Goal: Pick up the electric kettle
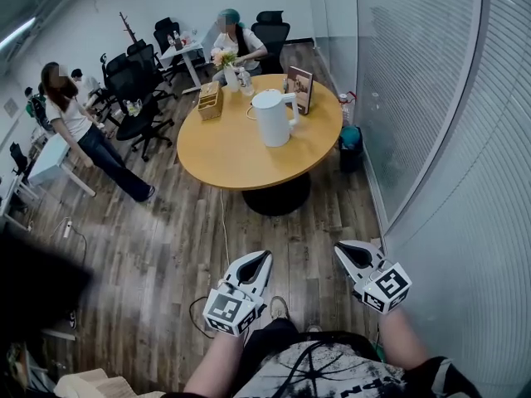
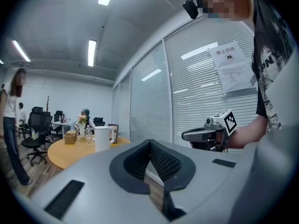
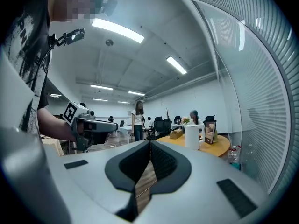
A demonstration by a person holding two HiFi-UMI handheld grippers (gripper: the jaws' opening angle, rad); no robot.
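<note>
The white electric kettle (image 1: 273, 117) stands upright near the middle of a round wooden table (image 1: 224, 156) across the room; it appears small in the left gripper view (image 2: 101, 138) and the right gripper view (image 3: 192, 136). My left gripper (image 1: 260, 261) and right gripper (image 1: 346, 249) hang side by side over the floor, far short of the table. Both are shut with nothing between their jaws. Each shows in the other's view, the right gripper (image 2: 187, 135) and the left gripper (image 3: 113, 124).
On the table sit a wicker box (image 1: 209, 101), a flower vase (image 1: 226, 65), and a picture frame (image 1: 300, 88). A person (image 1: 235, 38) sits behind it; another (image 1: 83, 131) stands at left among office chairs (image 1: 137, 106). A glass wall with blinds (image 1: 431, 98) runs along the right. A cable (image 1: 222, 222) trails across the floor.
</note>
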